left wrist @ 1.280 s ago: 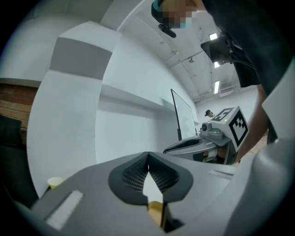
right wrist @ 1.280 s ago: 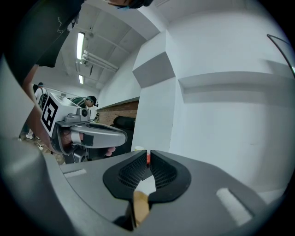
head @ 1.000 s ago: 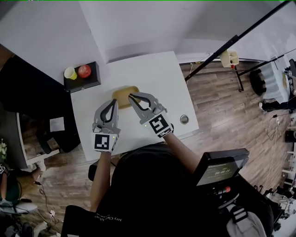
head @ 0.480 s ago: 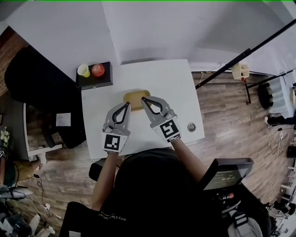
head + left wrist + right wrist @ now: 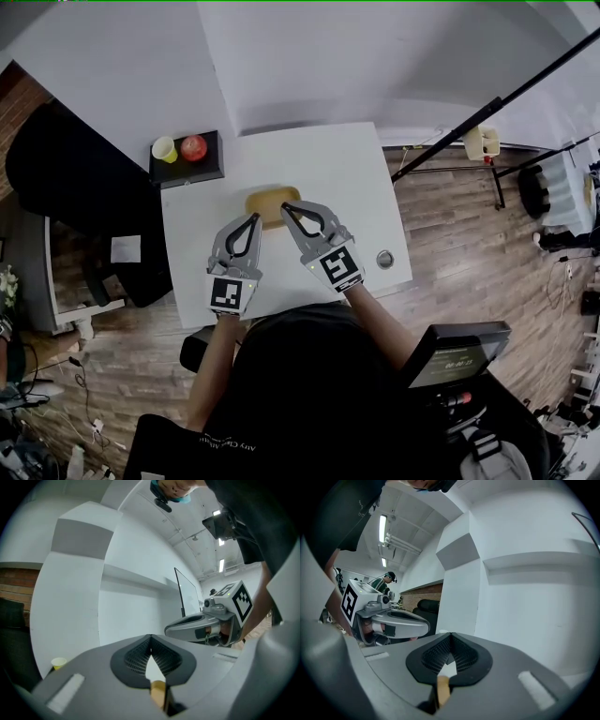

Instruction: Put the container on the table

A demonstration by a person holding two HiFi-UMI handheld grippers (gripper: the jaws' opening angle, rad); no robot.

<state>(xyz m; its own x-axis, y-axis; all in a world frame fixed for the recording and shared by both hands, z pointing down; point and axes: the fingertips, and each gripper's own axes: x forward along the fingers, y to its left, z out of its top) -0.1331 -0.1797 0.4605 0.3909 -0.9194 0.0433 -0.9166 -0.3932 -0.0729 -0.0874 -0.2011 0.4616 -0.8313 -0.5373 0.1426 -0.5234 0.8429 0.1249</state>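
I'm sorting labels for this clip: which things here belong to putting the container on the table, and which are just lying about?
In the job: container, table, left gripper and right gripper, each shut on the container's near rim.

Lying about: yellow cup and red apple on a black tray, small round metal object near the table's right edge.

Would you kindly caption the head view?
Left gripper and right gripper pinch the tan container at the white table.
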